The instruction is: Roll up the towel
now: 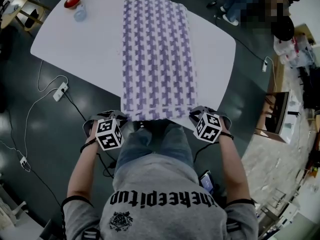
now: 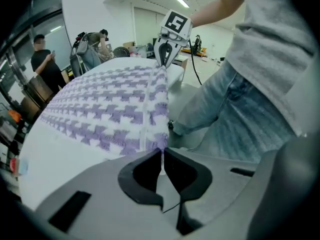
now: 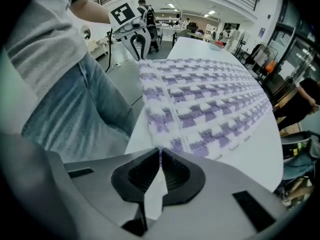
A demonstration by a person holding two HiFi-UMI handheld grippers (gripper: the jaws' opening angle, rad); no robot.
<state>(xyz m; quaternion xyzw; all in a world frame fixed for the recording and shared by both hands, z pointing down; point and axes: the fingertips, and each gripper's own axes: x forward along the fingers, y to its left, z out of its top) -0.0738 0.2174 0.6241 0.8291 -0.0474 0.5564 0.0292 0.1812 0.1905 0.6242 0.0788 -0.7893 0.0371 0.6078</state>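
A purple-and-white checked towel [image 1: 157, 59] lies flat on the white table [image 1: 85, 44], stretching away from me with its near edge at the table's front. My left gripper [image 1: 121, 117] is at the towel's near left corner, and in the left gripper view its jaws [image 2: 162, 151] are shut on that corner's hem. At the near right corner, my right gripper [image 1: 196, 115] is likewise shut on the towel edge [image 3: 160, 150]. Both point steeply down. Each gripper view shows the other gripper at the far end of the hem.
A red bowl [image 1: 72, 1] and a small clear cup [image 1: 80, 14] stand at the table's far left corner. My legs in jeans [image 1: 155, 141] are against the near edge. A power strip [image 1: 60, 91] and cables lie on the floor at left. People stand around in the background.
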